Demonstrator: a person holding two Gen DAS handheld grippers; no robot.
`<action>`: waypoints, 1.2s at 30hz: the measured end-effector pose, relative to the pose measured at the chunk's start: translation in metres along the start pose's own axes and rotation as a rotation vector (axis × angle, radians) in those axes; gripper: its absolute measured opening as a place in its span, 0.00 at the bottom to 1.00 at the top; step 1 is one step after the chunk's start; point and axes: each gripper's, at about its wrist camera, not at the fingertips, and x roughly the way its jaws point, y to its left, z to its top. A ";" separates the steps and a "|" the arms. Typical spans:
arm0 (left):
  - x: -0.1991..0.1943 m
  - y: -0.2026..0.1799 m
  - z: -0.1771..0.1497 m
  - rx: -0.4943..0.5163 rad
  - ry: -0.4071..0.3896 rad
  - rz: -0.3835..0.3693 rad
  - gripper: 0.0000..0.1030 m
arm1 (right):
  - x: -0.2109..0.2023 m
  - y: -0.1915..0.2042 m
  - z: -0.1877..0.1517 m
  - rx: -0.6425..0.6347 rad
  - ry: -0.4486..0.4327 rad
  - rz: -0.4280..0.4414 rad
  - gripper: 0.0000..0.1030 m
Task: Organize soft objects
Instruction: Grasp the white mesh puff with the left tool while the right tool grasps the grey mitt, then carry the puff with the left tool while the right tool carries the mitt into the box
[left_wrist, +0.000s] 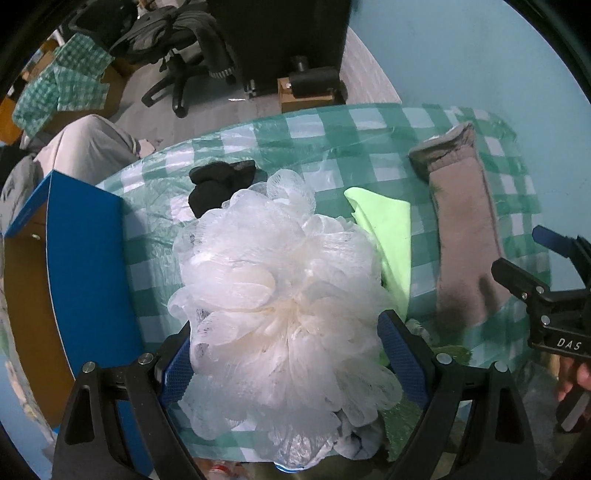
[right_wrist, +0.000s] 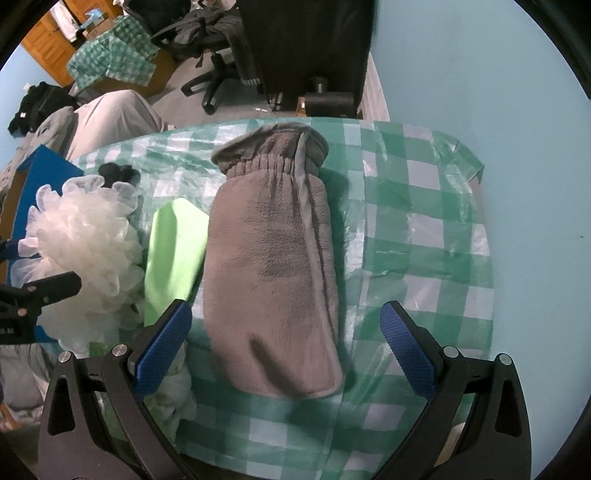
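Observation:
A white mesh bath pouf (left_wrist: 280, 302) fills the middle of the left wrist view. My left gripper (left_wrist: 288, 354) is shut on it, blue pads pressing both sides, above the table. The pouf also shows in the right wrist view (right_wrist: 88, 236), with the left gripper (right_wrist: 33, 295) at its side. A grey fleece mitten (right_wrist: 273, 266) lies flat on the checked tablecloth; it also shows in the left view (left_wrist: 465, 229). My right gripper (right_wrist: 284, 350) is open, its fingers on either side of the mitten's tip, just above it. A lime green cloth (right_wrist: 173, 254) lies between pouf and mitten. A black soft item (left_wrist: 218, 181) lies behind the pouf.
A blue cardboard box (left_wrist: 85, 266) with an open top stands at the table's left edge. The green checked tablecloth (right_wrist: 424, 240) covers the table. A pale blue wall is to the right. An office chair (left_wrist: 177, 48) and a person's knee (left_wrist: 88, 147) are beyond the table.

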 end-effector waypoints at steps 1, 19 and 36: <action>0.002 -0.001 0.000 0.008 0.004 0.011 0.89 | 0.003 0.000 0.000 -0.002 0.005 0.005 0.98; 0.042 0.013 -0.004 -0.026 0.047 -0.043 1.00 | 0.048 0.006 0.007 -0.036 0.076 -0.014 0.98; 0.006 0.025 -0.023 0.017 -0.071 -0.150 0.48 | 0.032 0.001 -0.006 -0.101 0.025 -0.046 0.27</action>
